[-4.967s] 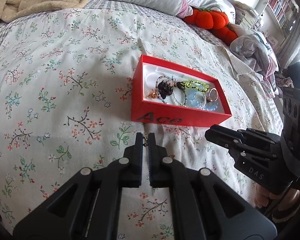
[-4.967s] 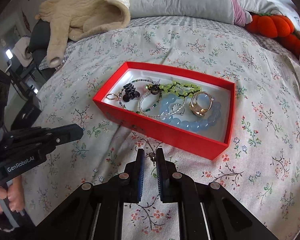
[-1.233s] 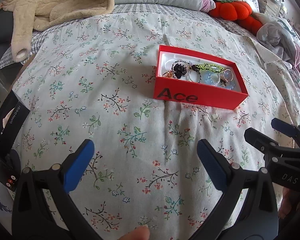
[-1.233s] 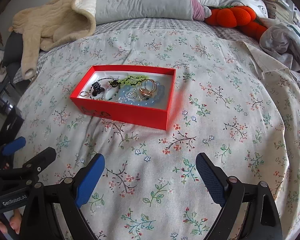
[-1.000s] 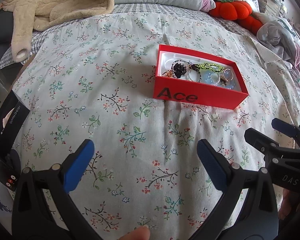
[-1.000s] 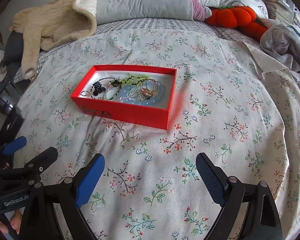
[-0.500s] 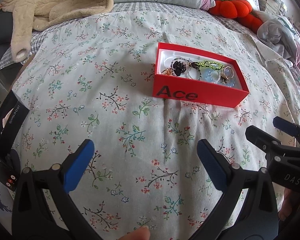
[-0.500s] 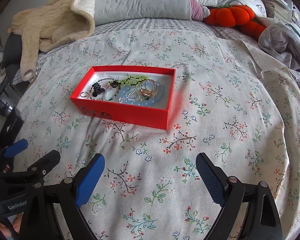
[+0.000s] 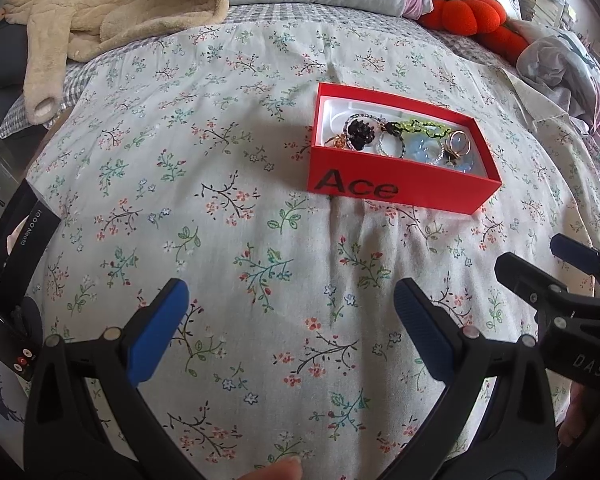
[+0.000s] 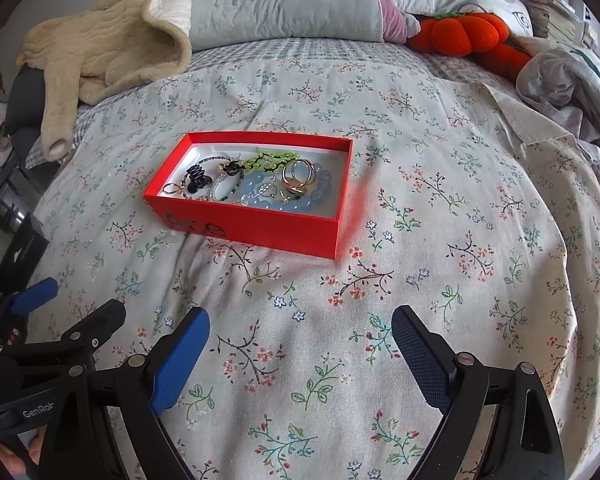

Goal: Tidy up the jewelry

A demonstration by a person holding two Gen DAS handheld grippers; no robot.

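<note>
A red box (image 9: 400, 192) marked "Ace" sits on the floral bedspread; it also shows in the right wrist view (image 10: 260, 226). Inside lie a blue bead bracelet (image 10: 300, 196), a green bead strand (image 10: 274, 159), gold rings (image 10: 298, 178), a black hair clip (image 10: 196, 176) and clear bead loops. My left gripper (image 9: 290, 320) is open and empty, well short of the box. My right gripper (image 10: 300, 344) is open and empty, near the bed's front. Each gripper shows in the other's view, the right one (image 9: 556, 276) and the left one (image 10: 60, 316).
A beige fleece garment (image 10: 100, 48) and grey pillows (image 10: 284, 0) lie at the head of the bed. Orange pumpkin plush (image 10: 464, 36) and crumpled clothes (image 10: 564, 76) sit at the back right. A black box (image 9: 16, 240) stands off the bed's left edge.
Five seconds ago both grippers were shut close to the box; now both are open and drawn back. In the last second both views have barely shifted.
</note>
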